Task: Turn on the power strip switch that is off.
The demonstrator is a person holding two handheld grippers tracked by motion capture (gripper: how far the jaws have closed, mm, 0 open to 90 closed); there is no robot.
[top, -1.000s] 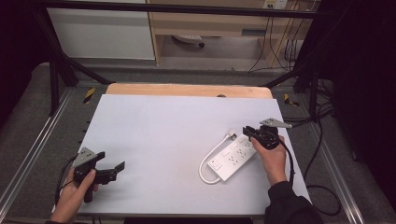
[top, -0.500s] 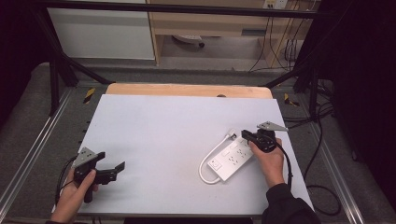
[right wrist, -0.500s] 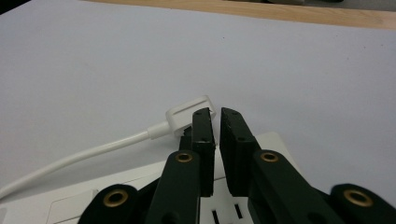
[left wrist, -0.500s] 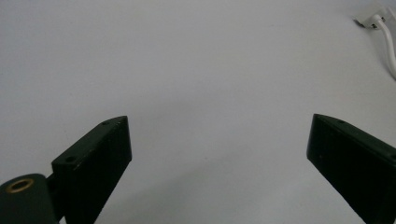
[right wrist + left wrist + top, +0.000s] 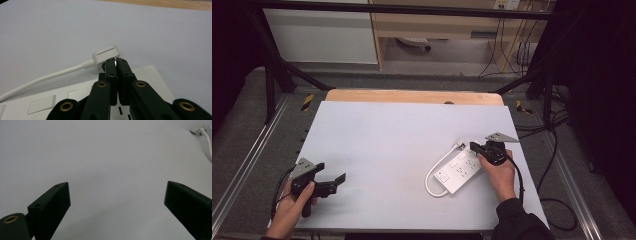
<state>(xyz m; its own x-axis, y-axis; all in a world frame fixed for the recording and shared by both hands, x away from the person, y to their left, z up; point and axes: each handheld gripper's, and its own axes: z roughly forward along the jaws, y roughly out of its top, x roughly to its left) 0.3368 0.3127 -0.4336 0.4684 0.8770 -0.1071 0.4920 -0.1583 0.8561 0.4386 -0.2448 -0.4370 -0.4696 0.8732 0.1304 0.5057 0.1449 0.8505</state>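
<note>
At about seven o'clock on the white desk [image 5: 402, 145], nearest the person, the left gripper [image 5: 334, 183] rests low in the left hand [image 5: 292, 210] with its fingers [image 5: 50, 205] spread wide and nothing between them; bare desk shows in the gap in the left gripper view.

Over at four o'clock lies the white power strip [image 5: 459, 172], set diagonally, its cord [image 5: 434, 172] looping from the near end round the strip's left side. The right hand [image 5: 499, 172] holds the right gripper [image 5: 473, 146] over the strip's far end. In the right gripper view its fingers [image 5: 111, 70] are pressed together, with only a sliver of something bright at the tips; whether that is a pin of the plug [image 5: 106, 55] I cannot tell.

The plug lies just past the strip's far end, at about two o'clock from the strip's middle, touching or nearly touching the fingertips.

The step in hand seems to be taking up the plug. To do it well, the fingers should open first, straddle the flat body of the plug rather than its cord, and close squarely so it does not twist.

Beyond, the far desk is bare.
</note>
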